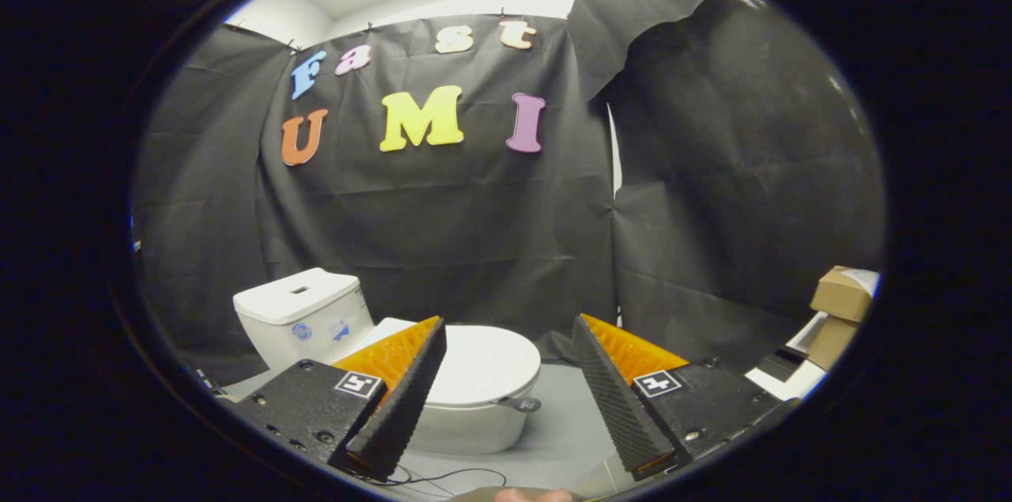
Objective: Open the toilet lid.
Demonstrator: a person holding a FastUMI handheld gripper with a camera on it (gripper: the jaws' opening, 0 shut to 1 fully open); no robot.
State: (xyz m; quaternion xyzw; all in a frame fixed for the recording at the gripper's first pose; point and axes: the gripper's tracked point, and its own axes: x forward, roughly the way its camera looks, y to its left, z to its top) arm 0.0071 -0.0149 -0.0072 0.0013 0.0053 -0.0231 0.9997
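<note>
Gripper (pixel 510 336) held wide apart, nothing between the two fingers, no contact with anything. Just beyond the left finger (pixel 403 399), the toilet (pixel 466 423), white, standing on the grey floor (pixel 565 423). Toilet lid (pixel 484 364) down, lying flat over the bowl, partly hidden behind the left finger. A small dark tab (pixel 522 405) sticking out under the lid edge on the right side of the bowl. Behind the lid, to the far left, the white cistern (pixel 304 316), with a slot on its top and small blue marks on the front. Farther back, black cloth wall (pixel 443 241) all around, hanging in folds. To the far right, beyond the right finger (pixel 621 399), a brown cardboard box (pixel 842 292) on top of other white and dark things, too small to tell. Near the fingers, low, a thin dark cable (pixel 451 477) lying on the floor.
</note>
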